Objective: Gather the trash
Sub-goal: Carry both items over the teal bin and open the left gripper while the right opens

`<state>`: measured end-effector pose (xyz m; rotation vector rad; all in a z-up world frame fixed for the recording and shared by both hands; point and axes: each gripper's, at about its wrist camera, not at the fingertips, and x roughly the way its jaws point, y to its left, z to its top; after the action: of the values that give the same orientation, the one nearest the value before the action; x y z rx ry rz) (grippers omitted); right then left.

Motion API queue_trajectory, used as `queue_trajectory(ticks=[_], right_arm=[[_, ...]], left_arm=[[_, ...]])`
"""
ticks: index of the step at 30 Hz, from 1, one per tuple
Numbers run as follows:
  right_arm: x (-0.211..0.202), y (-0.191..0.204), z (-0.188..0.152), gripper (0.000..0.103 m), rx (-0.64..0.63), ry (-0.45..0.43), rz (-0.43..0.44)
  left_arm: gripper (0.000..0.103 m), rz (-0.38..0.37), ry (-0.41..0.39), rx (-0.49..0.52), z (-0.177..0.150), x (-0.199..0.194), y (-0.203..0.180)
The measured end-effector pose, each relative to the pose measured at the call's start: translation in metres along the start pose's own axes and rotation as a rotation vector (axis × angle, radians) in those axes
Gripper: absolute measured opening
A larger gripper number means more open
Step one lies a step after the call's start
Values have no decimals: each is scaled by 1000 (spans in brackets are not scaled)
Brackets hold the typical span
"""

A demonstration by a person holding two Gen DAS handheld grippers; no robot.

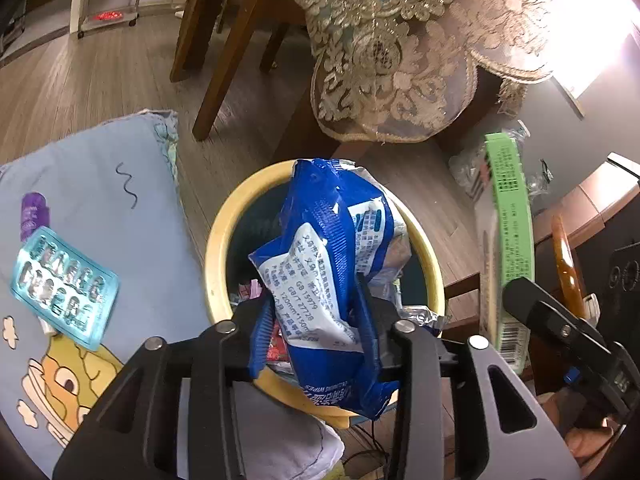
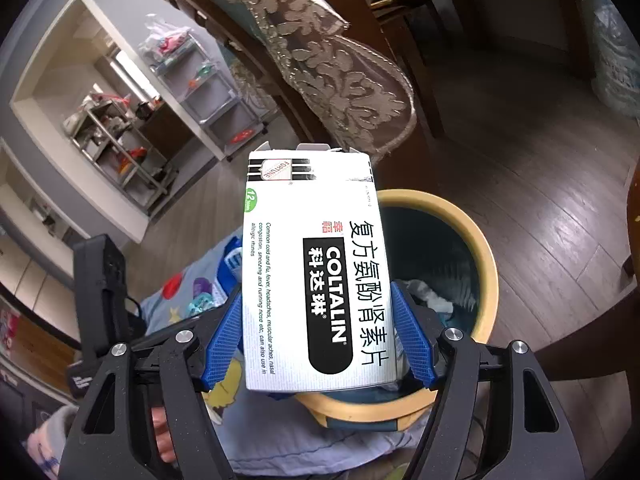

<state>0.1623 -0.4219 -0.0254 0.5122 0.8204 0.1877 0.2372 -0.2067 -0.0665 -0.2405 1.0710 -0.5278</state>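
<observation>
Blister pack (image 1: pixel 64 286) lies on the cushion (image 1: pixel 120 200) beside the bin (image 1: pixel 218 248).

A blue cartoon-print pillow (image 1: pixel 100 216) carries a blister pack (image 1: pixel 64 286) and purple wrapper (image 1: pixel 34 216), beside the floor-standing yellow-rimmed bin (image 1: pixel 218 248).

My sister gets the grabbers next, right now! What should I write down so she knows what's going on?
Left gripper: shut on the blue wipes packet, held above the yellow-rimmed bin.
Right gripper: shut on the white Coltalin medicine box, held in front of the bin, near its rim.
Done: some wrappers already lie in the bin.
Left: drop both held items in. Then fetch the teal blister pack and the purple item, both lying on the blue cartoon cushion beside the bin.
</observation>
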Motion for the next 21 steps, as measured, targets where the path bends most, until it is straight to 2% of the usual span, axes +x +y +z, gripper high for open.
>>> queue_trajectory(ticks=[2,4,6,12,21], right_arm=[[-1,-2,-1,71,4,1,-2],[-1,-3,-1,71,7,1,-4],[-1,-5,-1,71,13,-1,-6],[4,-3,-2,72,6,12,-21],[27,4,-5,72,-27,73,-72]], left_arm=[[44,6,8,-6,1,4,0],[58,2,6,-4,1,5,-1],[66,1,-8,-6,2,0,1],[70,2,-43,-11,7,-18,14],[74,46,-119,-51,9,-57,59]])
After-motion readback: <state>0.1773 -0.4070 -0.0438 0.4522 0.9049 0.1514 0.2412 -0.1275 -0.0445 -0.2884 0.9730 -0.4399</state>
